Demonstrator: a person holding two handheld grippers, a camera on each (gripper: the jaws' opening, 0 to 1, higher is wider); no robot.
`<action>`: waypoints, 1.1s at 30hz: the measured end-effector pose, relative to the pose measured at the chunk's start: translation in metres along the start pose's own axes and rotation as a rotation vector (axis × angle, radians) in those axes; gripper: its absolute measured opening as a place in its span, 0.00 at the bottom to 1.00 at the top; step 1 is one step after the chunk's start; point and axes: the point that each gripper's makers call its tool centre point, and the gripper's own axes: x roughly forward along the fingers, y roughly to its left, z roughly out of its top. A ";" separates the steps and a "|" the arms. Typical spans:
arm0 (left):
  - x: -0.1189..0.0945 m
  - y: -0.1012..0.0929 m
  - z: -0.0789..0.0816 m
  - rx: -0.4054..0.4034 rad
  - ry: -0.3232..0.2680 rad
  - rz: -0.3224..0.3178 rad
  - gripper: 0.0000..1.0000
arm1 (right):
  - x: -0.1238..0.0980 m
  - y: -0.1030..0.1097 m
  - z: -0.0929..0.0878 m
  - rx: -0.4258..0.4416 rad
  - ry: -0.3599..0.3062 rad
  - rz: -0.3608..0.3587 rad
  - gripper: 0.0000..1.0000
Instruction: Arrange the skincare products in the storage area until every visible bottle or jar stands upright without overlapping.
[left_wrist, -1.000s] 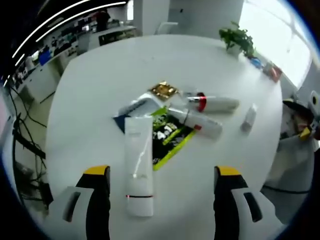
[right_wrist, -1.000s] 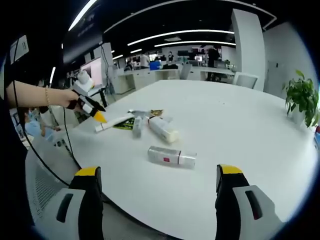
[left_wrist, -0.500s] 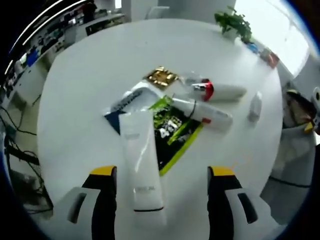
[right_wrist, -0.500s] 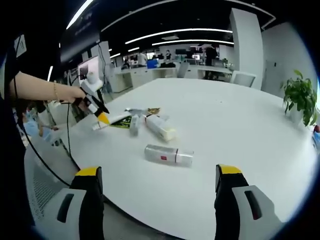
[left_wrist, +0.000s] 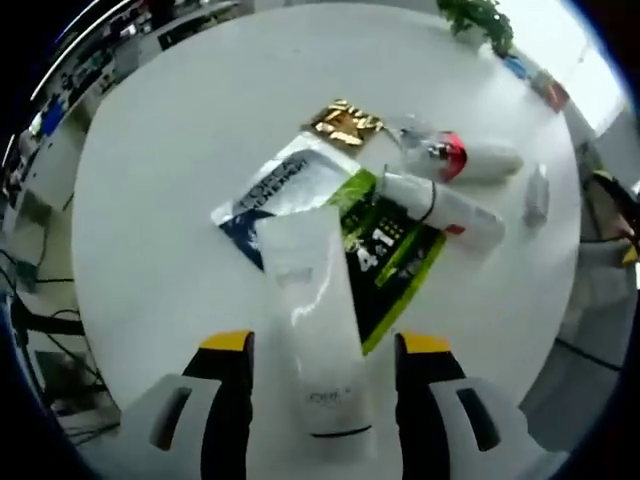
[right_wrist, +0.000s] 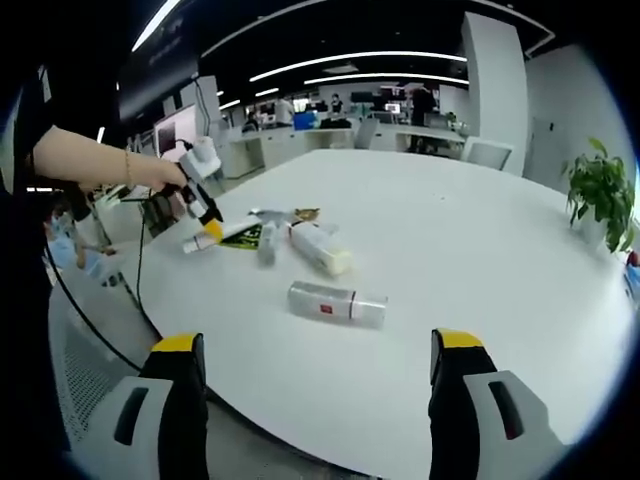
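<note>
A white tube (left_wrist: 318, 330) lies flat on the white desk (left_wrist: 170, 170), its lower end between the spread jaws of the left tool (left_wrist: 325, 385), its upper end overlapping a black-and-green sachet (left_wrist: 395, 255) and a blue-and-white sachet (left_wrist: 275, 195). Beside these lie a gold packet (left_wrist: 345, 118) and two white bottles (left_wrist: 450, 210), both on their sides. The right tool (right_wrist: 315, 400) hangs open and empty near the desk edge, with a clear bottle (right_wrist: 335, 303) lying ahead of it.

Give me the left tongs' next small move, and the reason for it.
Probably close the left tongs on the white tube and then stand it up. The tube lies flat between the open jaws, its far end overlapping the sachets, and nothing is upright yet.
</note>
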 end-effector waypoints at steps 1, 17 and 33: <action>-0.001 0.000 0.001 0.000 0.008 -0.003 0.47 | 0.000 0.000 0.000 -0.001 0.003 -0.002 0.92; 0.016 -0.008 0.000 0.030 0.132 -0.033 0.39 | 0.002 -0.002 -0.005 -0.008 0.022 -0.013 0.92; 0.015 -0.002 -0.002 0.040 0.142 0.045 0.38 | 0.003 -0.004 -0.008 -0.022 0.031 -0.022 0.90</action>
